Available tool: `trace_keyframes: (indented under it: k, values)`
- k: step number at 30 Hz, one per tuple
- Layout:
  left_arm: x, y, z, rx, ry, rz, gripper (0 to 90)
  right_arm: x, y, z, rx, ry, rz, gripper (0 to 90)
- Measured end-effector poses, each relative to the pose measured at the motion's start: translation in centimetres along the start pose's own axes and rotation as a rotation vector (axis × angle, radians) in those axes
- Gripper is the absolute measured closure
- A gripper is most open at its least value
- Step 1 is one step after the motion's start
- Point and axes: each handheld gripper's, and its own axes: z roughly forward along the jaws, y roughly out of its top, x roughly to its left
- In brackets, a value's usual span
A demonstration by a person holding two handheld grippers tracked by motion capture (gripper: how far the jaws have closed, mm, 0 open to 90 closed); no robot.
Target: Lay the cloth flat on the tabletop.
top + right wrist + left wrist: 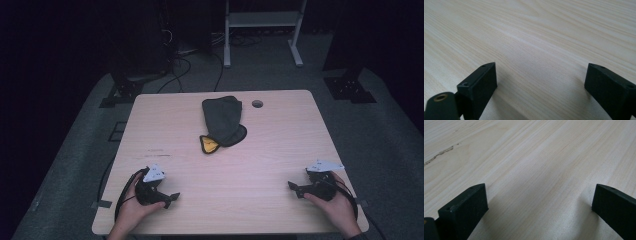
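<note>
Your left gripper [172, 196] rests low on the pale wood-grain table [280, 150] at about seven o'clock, its jaws spread wide with nothing but bare board between them; in the left gripper view [539, 202] both black pads [466, 207] stand well apart over the grain. Your right gripper [291, 186] sits at about five o'clock, likewise gaping and empty, and the right gripper view [541, 82] shows the same open span above the wood. Both point inward, toward each other across the near edge.

Your work lies out at twelve o'clock: a dark grey cloth pouch with a yellow lining showing at its mouth [222, 125], lying flat and crumpled near the far edge, just beside the round cable hole [257, 103] in the tabletop. It is well apart from both grippers.

Expect it to be light and limp. It will sag, fold and drag along the table rather than lift as one piece, and one layer may slip free if you pinch shallowly. The rounded end at six o'clock of the pouch, where the yellow lining peeks out, looks the best hold: take the rim there with one gripper, biting through the fabric edge, and steady the far, narrower end with the other.
</note>
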Motion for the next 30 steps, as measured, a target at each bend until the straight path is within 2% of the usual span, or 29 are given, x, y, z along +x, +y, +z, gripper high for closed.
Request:
trace_keyframes:
  k: [2, 4, 5, 6, 8, 12, 19, 29, 30]
  values:
    - [0.0, 0.0, 0.0, 0.000, 0.001, -0.001, 0.0, -0.1, 0.0, -0.1, -0.001, 0.007, -0.007, 10.3]
    - [0.0, 0.0, 0.0, 0.000, 0.001, 0.000, 0.0, -0.1, 0.0, -0.3, -0.001, 0.000, 0.003, 20.5]
    - [0.0, 0.0, 0.0, 0.000, 0.001, 0.000, 0.0, -0.1, 0.0, -0.3, -0.001, 0.000, 0.003, 20.5]
    - [0.0, 0.0, 0.0, -0.001, 0.002, -0.002, 0.0, -0.4, 0.2, -0.5, 0.006, 0.022, 0.021, 24.3]
    - [0.0, 0.0, 0.0, 0.000, 0.002, -0.002, 0.0, -0.5, 0.4, -0.7, 0.014, 0.029, 0.043, 29.3]
    - [0.0, 0.0, 0.0, 0.000, 0.002, -0.002, 0.0, -0.5, 1.1, -0.8, -0.011, 0.037, 0.039, 32.5]
    - [0.0, 0.0, 0.0, -0.001, 0.006, -0.008, 0.0, -0.3, 2.8, 0.0, -0.038, 0.063, -0.002, 37.0]
    - [0.1, 0.0, 0.0, 0.003, 0.012, -0.016, 0.0, 1.1, 6.1, 2.3, -0.040, 0.114, -0.089, 41.2]
    - [0.1, 0.0, 0.0, 0.003, 0.012, -0.016, 0.0, 1.4, 6.9, 2.9, -0.040, 0.124, -0.105, 41.3]
